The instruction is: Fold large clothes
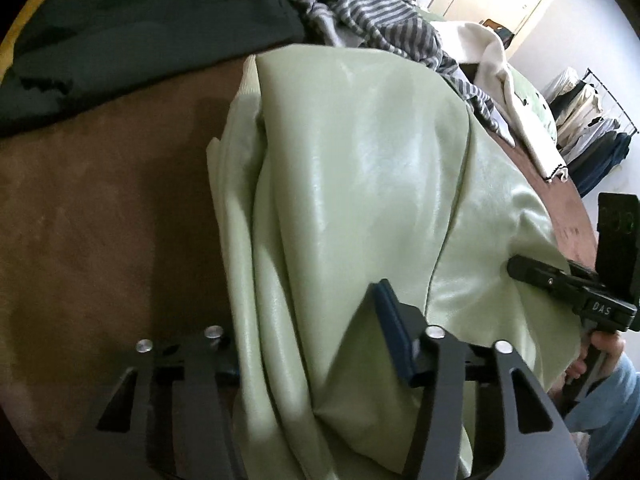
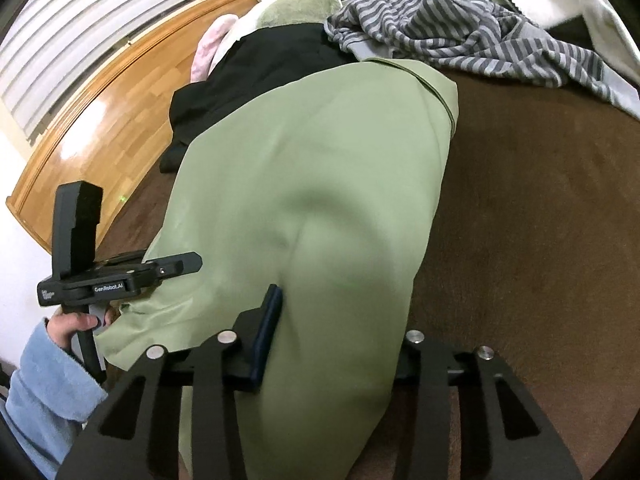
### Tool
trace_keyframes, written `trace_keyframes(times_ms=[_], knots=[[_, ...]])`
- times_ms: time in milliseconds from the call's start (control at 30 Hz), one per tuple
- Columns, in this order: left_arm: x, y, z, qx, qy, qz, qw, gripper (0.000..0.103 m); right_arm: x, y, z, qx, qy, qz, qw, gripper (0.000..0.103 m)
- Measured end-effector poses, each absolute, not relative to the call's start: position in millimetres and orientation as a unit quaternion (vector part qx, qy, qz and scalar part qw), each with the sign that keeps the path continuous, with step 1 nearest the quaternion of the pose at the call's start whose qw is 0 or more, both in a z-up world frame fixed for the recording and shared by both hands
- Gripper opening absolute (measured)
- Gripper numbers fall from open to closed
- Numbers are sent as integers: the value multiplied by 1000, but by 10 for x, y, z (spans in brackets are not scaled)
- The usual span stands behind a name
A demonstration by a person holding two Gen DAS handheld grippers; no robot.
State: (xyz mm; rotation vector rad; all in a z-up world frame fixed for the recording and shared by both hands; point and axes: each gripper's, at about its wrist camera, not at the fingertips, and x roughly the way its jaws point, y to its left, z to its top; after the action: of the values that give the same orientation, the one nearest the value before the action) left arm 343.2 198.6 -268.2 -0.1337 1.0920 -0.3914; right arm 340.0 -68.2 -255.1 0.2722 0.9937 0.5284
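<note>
Our left gripper (image 1: 320, 344) is clenched on a bunched fold of the pale green garment (image 1: 360, 168), the cloth rising between its fingers; one blue pad (image 1: 394, 332) shows, the other is buried in the fabric. Our right gripper (image 2: 340, 340) is likewise clamped on the near edge of the same garment, with one blue pad (image 2: 266, 336) pressed against it and the other side hidden under the cloth.

The green garment lies lengthwise across the brown bedcover (image 1: 100, 208). Beyond its far end sit a black garment (image 1: 140, 32), a grey striped top (image 1: 360, 12) and a white cloth (image 1: 492, 64).

Only the left wrist view shows the garment's glossy face, a clothes rack (image 1: 592, 120) well beyond it, and our right tool from the side with a hand (image 1: 600, 352) on its handle. Only the right wrist view shows the garment's matt side, a wooden headboard (image 2: 100, 120) beyond its left edge, white blinds (image 2: 80, 20), and a blue sleeve (image 2: 44, 392) behind the hand on the left tool.
</note>
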Motion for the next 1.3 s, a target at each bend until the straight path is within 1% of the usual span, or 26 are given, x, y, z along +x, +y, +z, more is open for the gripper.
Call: trace_keyframes(times_ms=[133,233,433,800,1000,1300], knots=[[3379,2016,-2587,-60,498,-178,847,41,3368,-685,-2508,137,462,244,841,33],[3377,2007,-2531,-51,494,-181,849,36,3317,-652,-2426,128,451,241,850,30],[3299,2005,-2441,-46,482,-183,855,29,3262,-649,-2305,130,440,242,855,27],[3095,1828,-2226,-37,458,-192,867,23,3140,-774,-1956,105,420,245,867,26],[3001,1672,-1964,-31,450,-196,871,23,3034,-907,-1679,94,410,243,874,26],[2788,1319,-1435,-29,431,-214,876,22,2731,-1265,-1079,78,384,227,891,26]])
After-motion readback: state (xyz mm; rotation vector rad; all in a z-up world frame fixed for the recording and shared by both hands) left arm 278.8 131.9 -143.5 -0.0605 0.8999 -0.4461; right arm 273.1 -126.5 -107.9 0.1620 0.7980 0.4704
